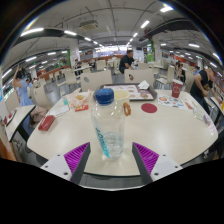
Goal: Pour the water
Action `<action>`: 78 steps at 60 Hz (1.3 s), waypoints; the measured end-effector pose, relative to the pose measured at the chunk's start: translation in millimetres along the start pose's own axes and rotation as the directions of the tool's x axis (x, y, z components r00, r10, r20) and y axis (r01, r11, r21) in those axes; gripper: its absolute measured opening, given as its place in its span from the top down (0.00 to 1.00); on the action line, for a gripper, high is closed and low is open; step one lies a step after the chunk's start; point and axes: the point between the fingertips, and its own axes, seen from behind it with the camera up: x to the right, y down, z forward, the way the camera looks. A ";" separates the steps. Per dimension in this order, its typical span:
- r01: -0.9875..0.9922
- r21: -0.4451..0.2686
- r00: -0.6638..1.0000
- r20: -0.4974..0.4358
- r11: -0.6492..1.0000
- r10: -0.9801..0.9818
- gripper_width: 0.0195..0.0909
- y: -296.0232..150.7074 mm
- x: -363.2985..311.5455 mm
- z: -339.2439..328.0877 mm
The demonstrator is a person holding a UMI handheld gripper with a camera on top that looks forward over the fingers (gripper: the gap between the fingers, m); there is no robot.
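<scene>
A clear plastic water bottle (106, 124) with a blue cap stands upright on the round pale table (170, 132). It rests on the table between my two purple-padded fingers (76, 157), with a gap at each side. My gripper (111, 160) is open around the bottle's lower part. A red cup (177, 90) stands at the far right of the table, beyond the fingers.
A dark red disc (149, 107) lies on the table right of the bottle. A red packet (46, 122) lies at the left edge, papers and a tray (80, 101) further back. People sit at other tables around the hall.
</scene>
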 end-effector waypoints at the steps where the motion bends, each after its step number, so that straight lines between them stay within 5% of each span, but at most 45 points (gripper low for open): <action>1: -0.001 0.015 1.000 -0.004 1.000 0.001 0.08 -4.3 -0.9 4.4; 9: -0.008 0.094 0.999 -0.049 0.996 0.012 0.13 -27.2 0.3 37.4; 16: -0.002 0.128 0.998 -0.055 0.992 0.009 0.45 -35.9 1.4 55.3; 29: 0.035 0.123 0.997 -0.079 0.992 -0.025 0.67 -40.1 4.1 54.8; 35: 0.034 0.115 0.994 -0.103 0.993 -0.022 0.67 -54.0 11.3 47.4; 46: 0.114 0.103 0.956 -0.282 0.988 -0.081 0.67 -108.9 77.1 28.3; 59: 0.427 -0.083 0.751 -0.523 0.901 -0.404 0.67 -182.7 178.3 45.5; 70: 0.733 -0.309 0.387 -0.542 0.606 -0.746 0.67 -239.3 194.6 85.2; 78: 0.861 -0.452 -0.017 -0.485 0.234 -0.874 0.67 -271.6 171.8 107.4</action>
